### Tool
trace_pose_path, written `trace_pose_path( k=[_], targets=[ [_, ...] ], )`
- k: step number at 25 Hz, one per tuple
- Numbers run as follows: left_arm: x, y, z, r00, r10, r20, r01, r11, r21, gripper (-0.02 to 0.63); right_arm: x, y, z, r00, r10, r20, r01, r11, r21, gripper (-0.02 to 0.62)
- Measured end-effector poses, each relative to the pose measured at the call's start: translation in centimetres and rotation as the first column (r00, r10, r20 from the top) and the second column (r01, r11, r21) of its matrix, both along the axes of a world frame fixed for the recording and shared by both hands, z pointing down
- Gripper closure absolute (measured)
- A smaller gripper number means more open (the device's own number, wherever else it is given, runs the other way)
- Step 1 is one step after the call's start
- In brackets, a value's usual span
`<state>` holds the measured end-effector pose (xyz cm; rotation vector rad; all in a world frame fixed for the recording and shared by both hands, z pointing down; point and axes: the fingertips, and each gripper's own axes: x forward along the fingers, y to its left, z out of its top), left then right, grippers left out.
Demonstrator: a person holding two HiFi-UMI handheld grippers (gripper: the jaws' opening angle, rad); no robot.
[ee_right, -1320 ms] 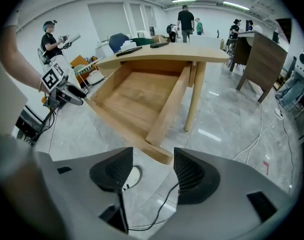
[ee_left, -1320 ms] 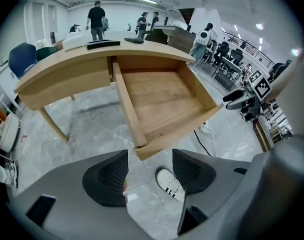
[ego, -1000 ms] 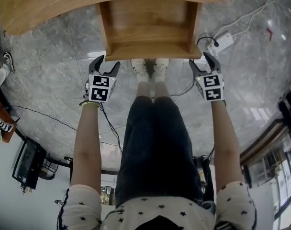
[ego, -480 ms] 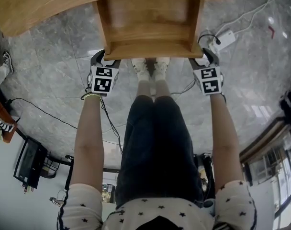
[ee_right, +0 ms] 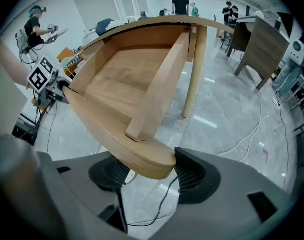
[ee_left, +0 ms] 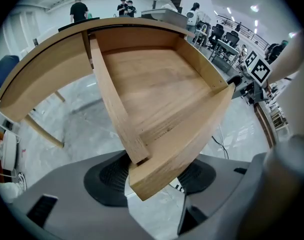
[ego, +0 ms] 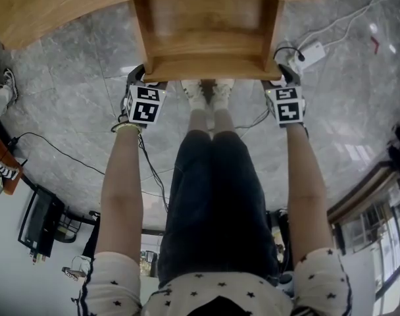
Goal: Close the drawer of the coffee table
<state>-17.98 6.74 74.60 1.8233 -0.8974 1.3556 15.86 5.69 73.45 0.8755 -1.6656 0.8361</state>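
- Left gripper (ego: 146, 84) is at the near left corner of the drawer (ego: 206, 38). Its jaws are wide apart, and the corner of the drawer front sits between them.
- Right gripper (ego: 279, 83) is at the near right corner. Its jaws are wide too, with that end of the drawer front between them.
- Both arms (ego: 121, 189) reach straight out, side by side, one on each side of the legs.
- The drawer sticks out of the coffee table (ego: 55, 5) toward the person, open, above the white shoes (ego: 206, 94).
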Motion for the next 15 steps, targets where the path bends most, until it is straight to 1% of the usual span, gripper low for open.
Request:
trace_pose_path(
  k=[8,15],
  targets=[
    [-0.13,0.06,-0.13,1.000,0.008,0.019,-0.008,1.000,-0.003,0.336,0.19,0.22,-0.02,0.999,-0.023,-0.022,0.023,1.000,-0.016,0.336],
    [-0.14,0.10,-0.66,1.000,-0.011,0.015,0.011,1.000,0.001,0.339,0.32,0.25,-0.58,1.000,-0.010,-0.027,0.010,1.000,-0.008,0.337]
  ],
)
